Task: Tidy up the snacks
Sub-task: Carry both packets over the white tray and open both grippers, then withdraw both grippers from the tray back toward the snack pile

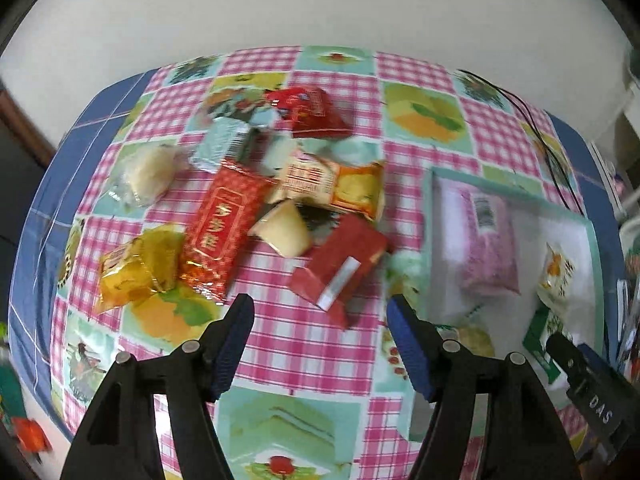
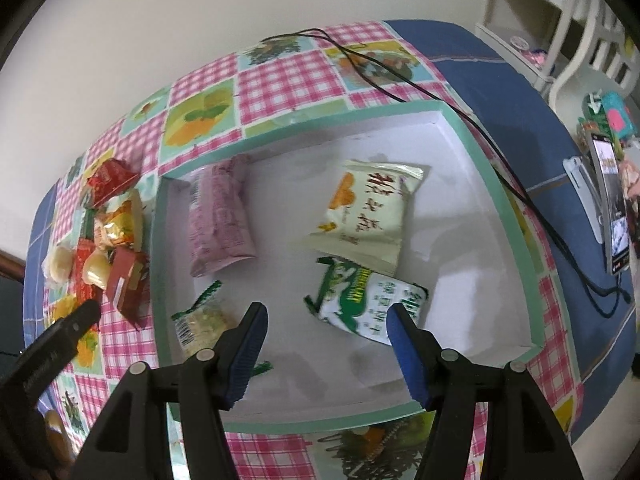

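A pile of wrapped snacks lies on the checked tablecloth: a long red pack (image 1: 224, 232), a small red box (image 1: 340, 268), a yellow pack (image 1: 132, 268) and a cream jelly cup (image 1: 282, 226). My left gripper (image 1: 320, 312) is open and empty just in front of the red box. A green-rimmed white tray (image 2: 516, 232) holds a pink pack (image 2: 220, 216), a cream pack (image 2: 368, 208), a green-and-white pack (image 2: 368, 304) and a small clear pack (image 2: 200, 320). My right gripper (image 2: 326, 320) is open and empty above the tray, over the green-and-white pack.
A black cable (image 2: 480, 136) runs across the table behind the tray. A phone on a stand (image 2: 608, 200) is at the right edge. White shelves (image 2: 560, 20) stand behind. The tray (image 1: 592, 240) also shows in the left wrist view, with the right gripper's finger (image 1: 580, 364).
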### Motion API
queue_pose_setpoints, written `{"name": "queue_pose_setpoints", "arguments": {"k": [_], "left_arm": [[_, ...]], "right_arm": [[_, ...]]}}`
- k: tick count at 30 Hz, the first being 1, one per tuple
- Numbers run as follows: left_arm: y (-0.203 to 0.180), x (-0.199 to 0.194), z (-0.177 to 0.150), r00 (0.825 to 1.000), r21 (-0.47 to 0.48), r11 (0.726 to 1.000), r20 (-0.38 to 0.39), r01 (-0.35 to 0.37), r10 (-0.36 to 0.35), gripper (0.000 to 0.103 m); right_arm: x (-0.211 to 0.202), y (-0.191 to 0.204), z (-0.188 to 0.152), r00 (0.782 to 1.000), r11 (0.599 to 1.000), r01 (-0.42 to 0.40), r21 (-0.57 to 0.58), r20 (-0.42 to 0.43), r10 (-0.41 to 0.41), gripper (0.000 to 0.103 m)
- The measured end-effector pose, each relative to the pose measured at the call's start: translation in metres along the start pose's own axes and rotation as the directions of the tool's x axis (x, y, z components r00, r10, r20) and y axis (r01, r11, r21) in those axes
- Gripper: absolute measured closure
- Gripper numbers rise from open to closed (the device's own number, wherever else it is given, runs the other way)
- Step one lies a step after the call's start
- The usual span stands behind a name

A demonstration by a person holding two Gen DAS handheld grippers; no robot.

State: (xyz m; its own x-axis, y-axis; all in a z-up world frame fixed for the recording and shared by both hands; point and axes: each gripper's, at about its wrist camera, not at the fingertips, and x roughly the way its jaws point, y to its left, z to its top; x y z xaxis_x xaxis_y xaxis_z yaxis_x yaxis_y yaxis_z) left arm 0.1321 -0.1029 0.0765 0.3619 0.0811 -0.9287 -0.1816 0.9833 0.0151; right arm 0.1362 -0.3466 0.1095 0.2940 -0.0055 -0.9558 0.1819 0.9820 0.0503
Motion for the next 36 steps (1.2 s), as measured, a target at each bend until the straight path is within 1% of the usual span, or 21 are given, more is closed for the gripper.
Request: {"name": "queue_pose_setpoints", "arguments": {"k": [5,7,9,11,12,13,14,15,22,25,29,33,36], "left_arm": [[0.011,-0.002,0.003,1.0,-0.017,1.0,0.007,-0.007,0.007,0.033],[0.014,-0.003,0.003,1.0,-0.022,1.0,0.007,-0.011,0.011,0.032],[0.014,-0.002,0.003,1.0,-0.022,1.0,0.005,-0.02,0.021,0.013],[0.013,-0.001,0.003,0.999,-0.012,0.999,0.01,-0.042,0.043,0.01],[0.013,0.0,0.003,0.999,-0.007,0.999,0.01,-0.051,0.051,0.01],[0.013,0.001,0.003,0.998,-0.004,0.998,0.009,-0.057,0.057,0.009],[0.013,0.002,0.003,0.998,-0.003,0.998,0.008,-0.062,0.062,0.007],[0.013,0.003,0.003,0.998,-0.004,0.998,0.01,-0.067,0.067,0.006],[0.017,0.004,0.002,0.994,-0.003,0.994,0.033,-0.108,0.108,0.004],[0.018,0.005,0.002,0.991,0.007,0.992,0.037,-0.127,0.127,0.004],[0.018,0.003,0.003,0.991,0.01,0.992,0.048,-0.126,0.125,0.004],[0.021,-0.002,0.003,0.987,0.013,0.99,0.084,-0.14,0.138,0.004],[0.029,-0.005,0.005,0.983,-0.006,0.988,0.103,-0.151,0.151,0.004]], "right_arm": [[-0.002,0.013,-0.001,1.0,0.999,-0.007,-0.031,0.009,0.007,0.037],[-0.001,0.016,-0.001,1.0,0.999,-0.005,-0.036,0.006,0.005,0.037],[0.001,0.018,-0.002,1.0,0.999,-0.004,-0.043,0.0,0.004,0.037],[0.004,0.019,-0.003,1.0,0.999,-0.008,-0.05,-0.01,0.007,0.026],[0.006,0.02,-0.004,1.0,0.999,-0.007,-0.054,-0.015,0.006,0.016],[0.009,0.021,-0.005,1.0,0.998,-0.002,-0.059,-0.02,0.001,0.011],[0.011,0.022,-0.006,1.0,0.998,0.005,-0.066,-0.025,-0.006,0.003],[0.013,0.023,-0.007,1.0,0.997,0.011,-0.072,-0.028,-0.013,0.0],[0.014,0.023,-0.008,1.0,0.997,0.009,-0.073,-0.01,-0.01,0.0],[0.01,0.026,-0.009,1.0,0.997,0.002,-0.079,0.02,-0.001,0.0],[0.006,0.032,-0.011,0.997,0.995,-0.022,-0.095,0.071,0.029,0.0],[0.005,0.04,-0.013,0.994,0.993,-0.019,-0.119,0.103,0.032,0.0],[0.005,0.045,-0.016,0.993,0.992,-0.046,-0.119,0.103,0.059,0.0]]}}
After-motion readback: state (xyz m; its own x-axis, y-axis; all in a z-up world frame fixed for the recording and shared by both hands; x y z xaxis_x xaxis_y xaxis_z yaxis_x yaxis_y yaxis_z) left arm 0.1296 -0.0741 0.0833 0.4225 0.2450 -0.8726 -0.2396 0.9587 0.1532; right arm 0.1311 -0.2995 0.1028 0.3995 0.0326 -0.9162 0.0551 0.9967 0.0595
